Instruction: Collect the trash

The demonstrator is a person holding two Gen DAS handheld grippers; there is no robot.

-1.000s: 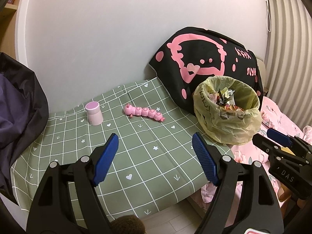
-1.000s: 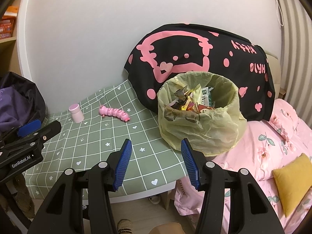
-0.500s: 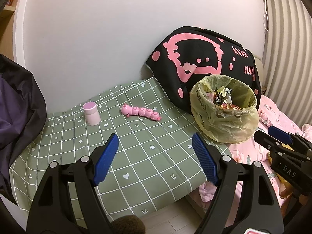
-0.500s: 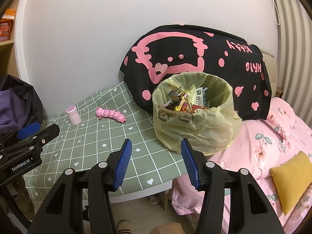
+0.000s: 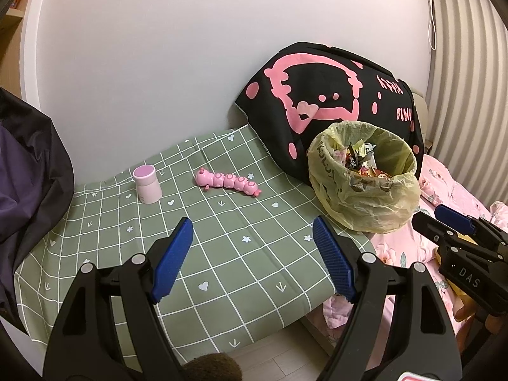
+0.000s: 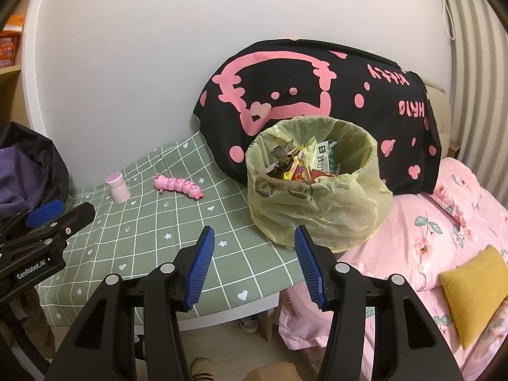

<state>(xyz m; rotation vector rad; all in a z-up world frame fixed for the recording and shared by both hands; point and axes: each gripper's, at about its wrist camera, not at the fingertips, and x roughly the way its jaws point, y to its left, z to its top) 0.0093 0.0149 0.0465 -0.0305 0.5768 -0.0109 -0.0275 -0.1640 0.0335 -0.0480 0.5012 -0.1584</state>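
A bin lined with a yellowish bag stands at the right edge of the green checked tablecloth, filled with wrappers. My left gripper is open and empty, held back over the near part of the cloth. My right gripper is open and empty too, just short of the bin and left of its base. In the left wrist view the right gripper pokes in at the right; in the right wrist view the left gripper shows at the left edge.
A pink caterpillar toy and a small pink-lidded jar lie on the far cloth. A black pillow with pink print leans behind the bin. A pink floral bed with a yellow cushion lies right; dark fabric hangs left.
Both views have drifted slightly, so the bin and the cloth sit a little lower and further left in frame. Both grippers stay open and empty.
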